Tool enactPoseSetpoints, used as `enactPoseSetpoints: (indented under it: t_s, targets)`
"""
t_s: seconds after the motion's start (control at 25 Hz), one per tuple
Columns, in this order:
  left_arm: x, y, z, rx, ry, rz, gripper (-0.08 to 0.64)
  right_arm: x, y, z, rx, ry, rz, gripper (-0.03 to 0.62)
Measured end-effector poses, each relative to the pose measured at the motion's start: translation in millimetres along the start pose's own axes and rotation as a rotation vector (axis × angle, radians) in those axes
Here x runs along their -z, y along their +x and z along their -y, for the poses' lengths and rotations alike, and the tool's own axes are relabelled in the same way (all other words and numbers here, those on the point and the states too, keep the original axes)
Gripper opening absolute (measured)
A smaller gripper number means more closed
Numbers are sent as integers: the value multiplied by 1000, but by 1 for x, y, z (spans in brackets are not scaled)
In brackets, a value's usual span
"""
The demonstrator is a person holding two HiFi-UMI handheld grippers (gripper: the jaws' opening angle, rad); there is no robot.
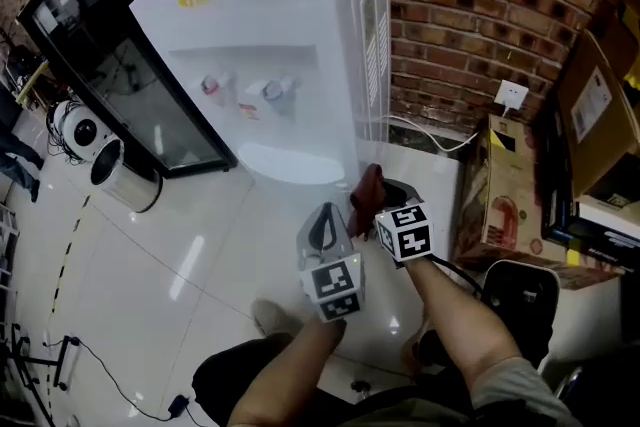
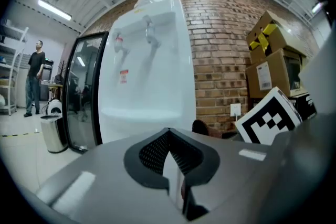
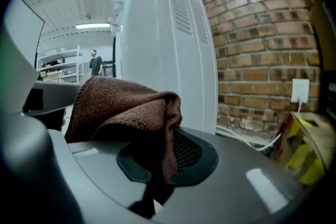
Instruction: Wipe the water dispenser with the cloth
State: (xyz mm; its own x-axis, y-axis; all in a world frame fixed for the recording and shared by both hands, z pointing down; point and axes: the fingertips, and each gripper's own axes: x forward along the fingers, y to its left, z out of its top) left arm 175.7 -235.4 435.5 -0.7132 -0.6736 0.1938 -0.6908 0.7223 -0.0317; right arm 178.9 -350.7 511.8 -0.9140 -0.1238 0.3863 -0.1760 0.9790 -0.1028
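Note:
The white water dispenser [image 1: 280,45] stands against the brick wall, its two taps above a drip ledge. It also fills the middle of the left gripper view [image 2: 147,60], and its vented side shows in the right gripper view [image 3: 163,44]. My right gripper [image 1: 385,200] is low in front of the dispenser's right corner, shut on a brown cloth [image 1: 368,187]. The cloth [image 3: 123,107] bunches over the jaws of the right gripper [image 3: 167,139]. My left gripper [image 1: 322,225] is just to the left of it, with its jaws shut together [image 2: 167,136] and nothing in them.
A black glass-door cabinet [image 1: 120,65] stands left of the dispenser, with a metal bin [image 1: 125,177] beside it. Cardboard boxes [image 1: 505,190] are stacked at the right. A wall socket [image 1: 511,95] has a white cable running from it. A person [image 2: 35,78] stands far off.

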Motion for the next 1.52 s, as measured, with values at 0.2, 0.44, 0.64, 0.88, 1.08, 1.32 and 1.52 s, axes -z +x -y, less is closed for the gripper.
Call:
enactPoseSetpoints:
  t_s: [0.2,0.44,0.64,0.88,1.08,1.32,1.52]
  targets:
    - [91,10,6,17,48,-159,0,91,34,4,10,57,-142,43]
    - [167,25,8,31,59,-292,0,158,62,10,10,89,-266,43]
    - [208,29,12,43,63,-373,0,209,81,10,5,124,-375,43]
    - [207,36,14,38,70,-369,0,227,80,14,-6,103,-426,43]
    - [149,35,19,38,75,-293,0,153,41,35,42,60,-259,44]
    - [52,23,51,91,49,-160,0,4,-20,72,74,-7,52,44]
    - [-64,6,55,129,21,-4,0,-119,-71,84,85,-35,294,43]
